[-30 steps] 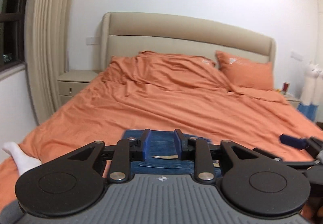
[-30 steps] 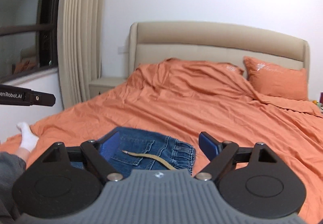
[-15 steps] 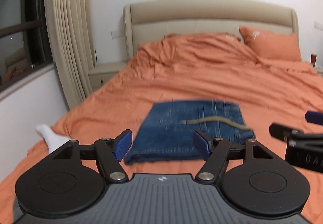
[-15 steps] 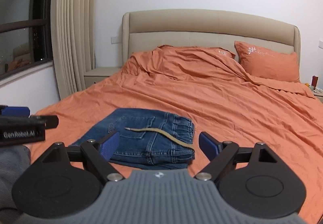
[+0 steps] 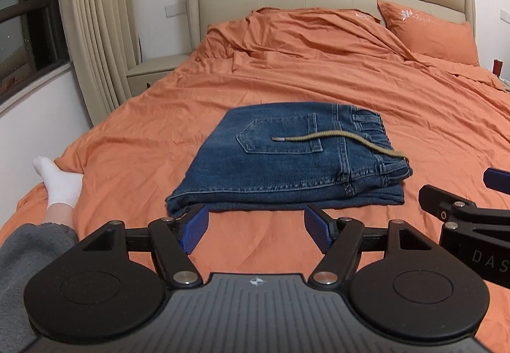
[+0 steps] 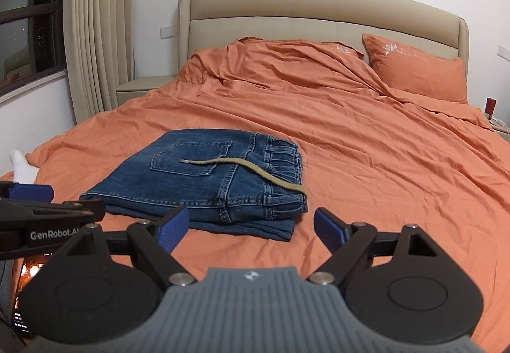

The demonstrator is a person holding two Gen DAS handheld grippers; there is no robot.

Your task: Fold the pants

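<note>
Nearest me, my left gripper stands with its blue-padded fingers spread wide and empty over the orange bedsheet; my right gripper is just as wide, gripping nothing. Just beyond both sets of fingertips lies the folded pair of blue denim pants, flat on the sheet, a tan drawstring trailing across its back pocket. Farther off sit an orange pillow and the beige padded headboard.

One folded jeans, one pillow, two hand-held grippers.
</note>
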